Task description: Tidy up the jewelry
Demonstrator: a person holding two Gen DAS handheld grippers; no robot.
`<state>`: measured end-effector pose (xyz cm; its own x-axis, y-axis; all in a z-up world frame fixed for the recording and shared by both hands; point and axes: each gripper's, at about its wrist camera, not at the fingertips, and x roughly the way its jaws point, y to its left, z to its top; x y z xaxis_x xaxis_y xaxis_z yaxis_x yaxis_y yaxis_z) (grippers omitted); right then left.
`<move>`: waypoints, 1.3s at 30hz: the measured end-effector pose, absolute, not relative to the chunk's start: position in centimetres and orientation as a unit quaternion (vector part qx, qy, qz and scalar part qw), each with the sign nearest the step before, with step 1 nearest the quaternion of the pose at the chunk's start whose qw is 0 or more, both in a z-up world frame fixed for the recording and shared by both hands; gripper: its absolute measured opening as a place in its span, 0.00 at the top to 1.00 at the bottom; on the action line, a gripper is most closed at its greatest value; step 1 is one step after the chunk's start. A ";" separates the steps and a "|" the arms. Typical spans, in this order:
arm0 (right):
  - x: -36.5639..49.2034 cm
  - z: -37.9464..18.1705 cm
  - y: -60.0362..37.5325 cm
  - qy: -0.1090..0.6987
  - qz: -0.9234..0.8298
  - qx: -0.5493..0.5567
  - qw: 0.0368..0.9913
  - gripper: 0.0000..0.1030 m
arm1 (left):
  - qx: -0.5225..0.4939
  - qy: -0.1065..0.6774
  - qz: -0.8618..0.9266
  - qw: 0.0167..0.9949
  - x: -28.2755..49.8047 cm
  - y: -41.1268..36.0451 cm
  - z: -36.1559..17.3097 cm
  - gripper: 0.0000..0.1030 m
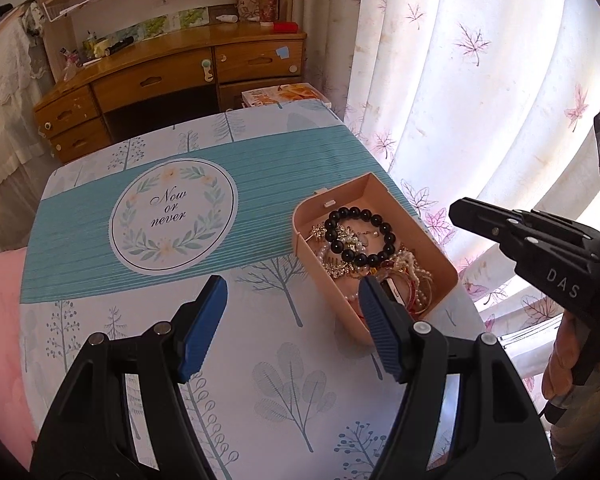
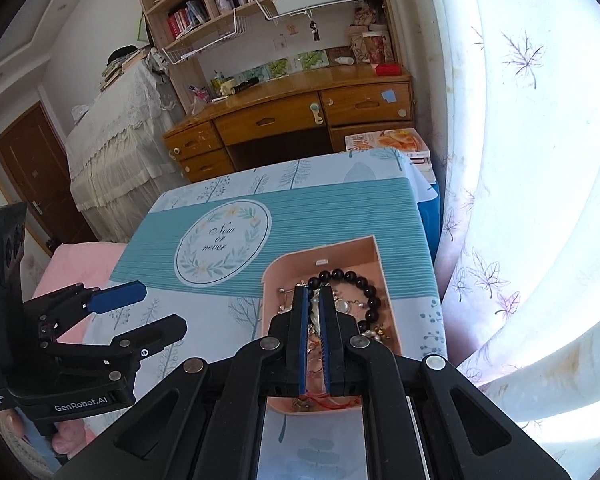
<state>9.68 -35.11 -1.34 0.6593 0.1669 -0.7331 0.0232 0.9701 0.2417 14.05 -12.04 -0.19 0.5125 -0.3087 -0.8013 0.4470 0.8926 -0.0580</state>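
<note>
Both grippers hover by the jewelry box (image 1: 384,196): left gripper (image 1: 292,308) gapes empty; right gripper (image 2: 315,300), clenched, hides tangled jewelry (image 1: 384,260).

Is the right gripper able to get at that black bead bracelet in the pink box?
Probably yes. The black bead bracelet lies on top of the jewelry in the open pink box, uncovered. The right gripper hangs just above it but is shut, so must open first.

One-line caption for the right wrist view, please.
Shut right gripper poised above pink box of tangled jewelry, black bead bracelet on top.
</note>
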 end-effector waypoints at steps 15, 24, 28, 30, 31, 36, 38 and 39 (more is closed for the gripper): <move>8.7 -0.2 -30.0 0.403 0.078 0.094 0.907 0.94 | 0.042 0.445 -0.199 0.872 12.9 -8.9 -0.5 0.36; 6.4 0.0 -26.5 0.393 0.101 0.090 0.909 0.93 | 0.041 0.431 -0.168 0.886 10.0 -6.2 -0.4 0.36; 5.0 -0.7 -25.0 0.395 0.107 0.092 0.908 0.93 | 0.029 0.436 -0.143 0.888 8.4 -4.4 -1.0 0.36; 4.2 -1.2 -24.1 0.398 0.110 0.092 0.906 0.92 | 0.019 0.446 -0.141 0.884 7.7 -3.4 -1.6 0.36; 3.7 -1.5 -23.5 0.401 0.107 0.090 0.906 0.88 | 0.015 0.450 -0.135 0.883 7.3 -2.9 -1.9 0.36; 1.2 -2.8 -21.1 0.396 0.092 0.075 0.910 0.77 | 0.002 0.445 -0.092 0.891 4.7 -0.3 -2.7 0.36; 0.2 -3.0 -20.2 0.394 0.093 0.075 0.911 0.77 | -0.019 0.448 -0.082 0.890 3.6 0.9 -2.7 0.36; -0.4 -3.1 -19.7 0.393 0.092 0.077 0.912 0.77 | -0.027 0.446 -0.078 0.891 3.1 1.4 -2.6 0.36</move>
